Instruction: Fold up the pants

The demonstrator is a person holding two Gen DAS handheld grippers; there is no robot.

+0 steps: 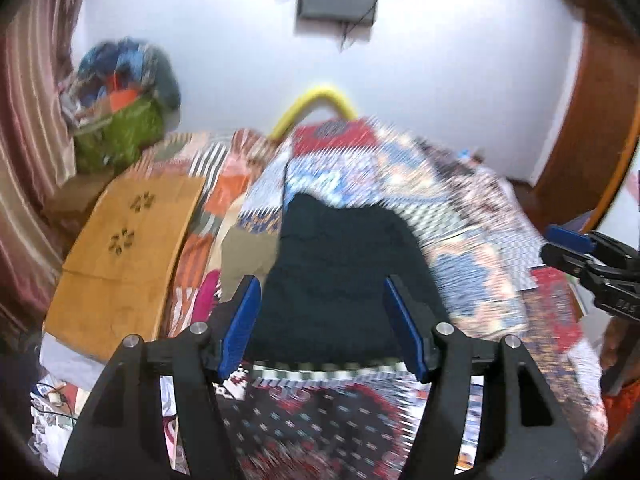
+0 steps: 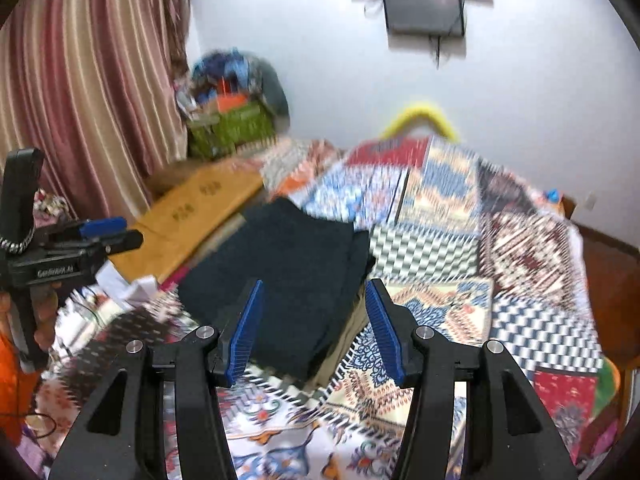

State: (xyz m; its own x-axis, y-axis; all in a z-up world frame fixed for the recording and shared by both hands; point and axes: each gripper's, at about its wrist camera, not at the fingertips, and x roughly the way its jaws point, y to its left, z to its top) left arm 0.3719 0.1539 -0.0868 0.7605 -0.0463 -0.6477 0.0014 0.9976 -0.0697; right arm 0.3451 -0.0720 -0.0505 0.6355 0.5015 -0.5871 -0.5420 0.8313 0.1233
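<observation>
Patchwork bedspread (image 2: 440, 240) covers the bed below a white wall; the pants (image 2: 288, 272), dark navy and already folded into a compact stack, lie on it near its left edge. Judged soft, light and limp: grip through all layers at a folded edge. Left claw (image 1: 320, 320) and right claw (image 2: 316, 324) stand part-open and empty above the stack, the right one's jaws widening.

We see a bed (image 2: 440, 216) covered by a patchwork spread (image 1: 472, 248) of many printed squares. On it lie dark folded pants (image 2: 288, 264) over a khaki garment (image 2: 344, 344), and a tan wooden board (image 1: 128, 248) rests along its far-left side beside them.
</observation>
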